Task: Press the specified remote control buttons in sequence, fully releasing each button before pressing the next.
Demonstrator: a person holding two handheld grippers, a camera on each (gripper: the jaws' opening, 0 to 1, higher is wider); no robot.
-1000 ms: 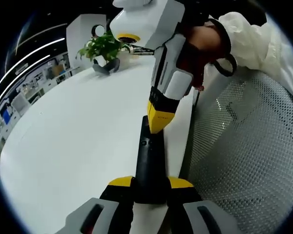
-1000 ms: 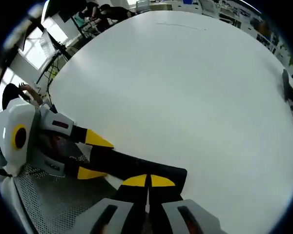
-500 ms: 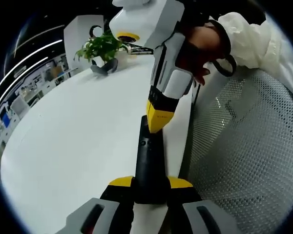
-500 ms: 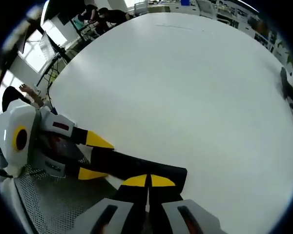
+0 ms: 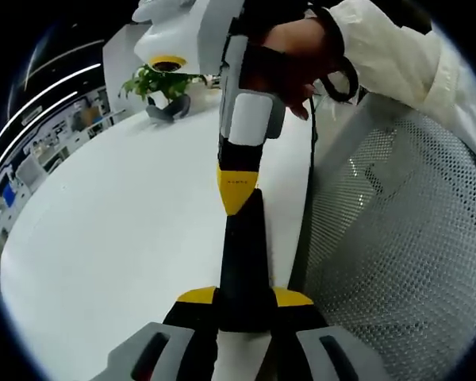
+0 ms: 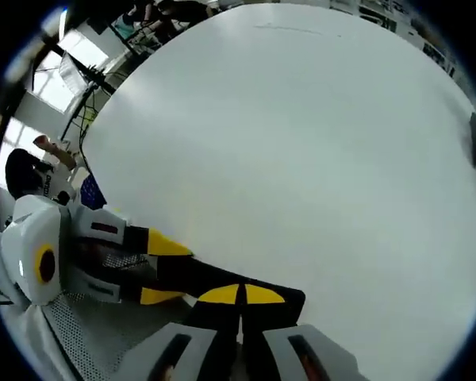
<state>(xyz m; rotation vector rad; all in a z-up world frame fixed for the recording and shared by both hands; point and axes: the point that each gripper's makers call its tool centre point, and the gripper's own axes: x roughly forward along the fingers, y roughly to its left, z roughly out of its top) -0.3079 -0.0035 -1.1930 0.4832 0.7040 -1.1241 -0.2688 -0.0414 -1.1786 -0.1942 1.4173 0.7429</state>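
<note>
Pressing: the closed yellow tips of the right gripper bear on the top face of the black remote control, toward its far end; whether a button is fully down I cannot tell.
Left gripper: its yellow-tipped jaws clamp the remote's near end from both sides, steadying it.
Right gripper jaws: pressed together with no gap, used as a single poking point; in the right gripper view the tips sit on the remote.
Remote location: on the white round table, close to its edge, beside a mesh chair.
Key relation: the remote's long axis runs straight away from the left jaws, so other buttons lie along that line, nearer to or farther from the clamp.
Background: potted plant at the far side.
</note>
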